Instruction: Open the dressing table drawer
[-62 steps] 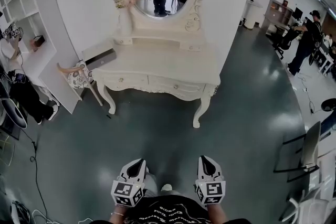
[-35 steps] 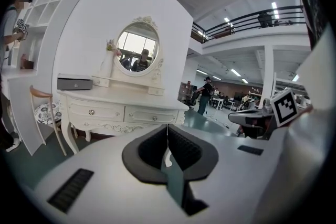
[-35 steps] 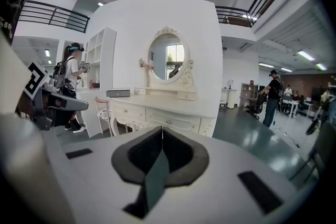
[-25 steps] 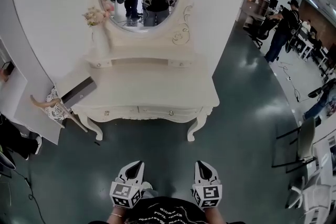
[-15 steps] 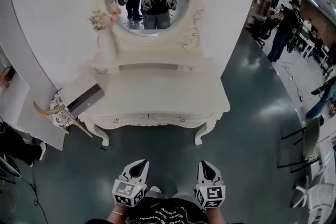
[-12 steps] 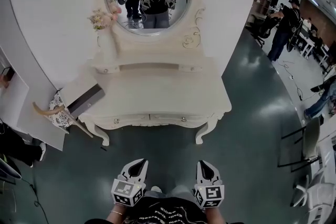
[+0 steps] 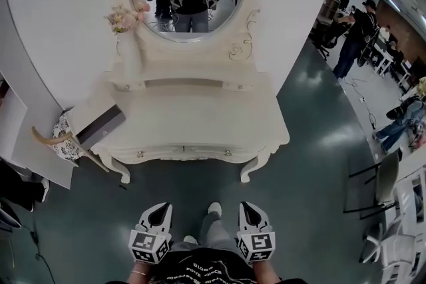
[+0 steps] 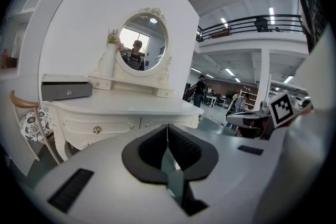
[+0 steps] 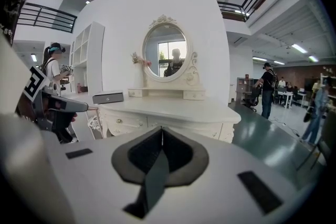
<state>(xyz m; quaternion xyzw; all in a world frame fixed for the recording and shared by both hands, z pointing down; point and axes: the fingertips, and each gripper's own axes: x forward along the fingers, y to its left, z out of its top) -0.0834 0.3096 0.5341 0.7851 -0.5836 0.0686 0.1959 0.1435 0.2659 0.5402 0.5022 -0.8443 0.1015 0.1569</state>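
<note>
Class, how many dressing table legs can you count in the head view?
2: the front left leg under the near left corner, the front right leg under the near right corner. Rear legs may hide beneath the tabletop.

A grey box (image 7: 100, 128) with a small knob on its front is set at an angle, and a wooden chair (image 7: 58, 143) with a patterned seat is placed just beside and below it. A white vase (image 7: 128, 53) is stood upright, pale pink flowers (image 7: 123, 15) held in it. The floor (image 7: 313, 169) is dark green and glossy. At the far right a person (image 7: 351, 36) in dark clothes is seen standing among what may be desks.
</note>
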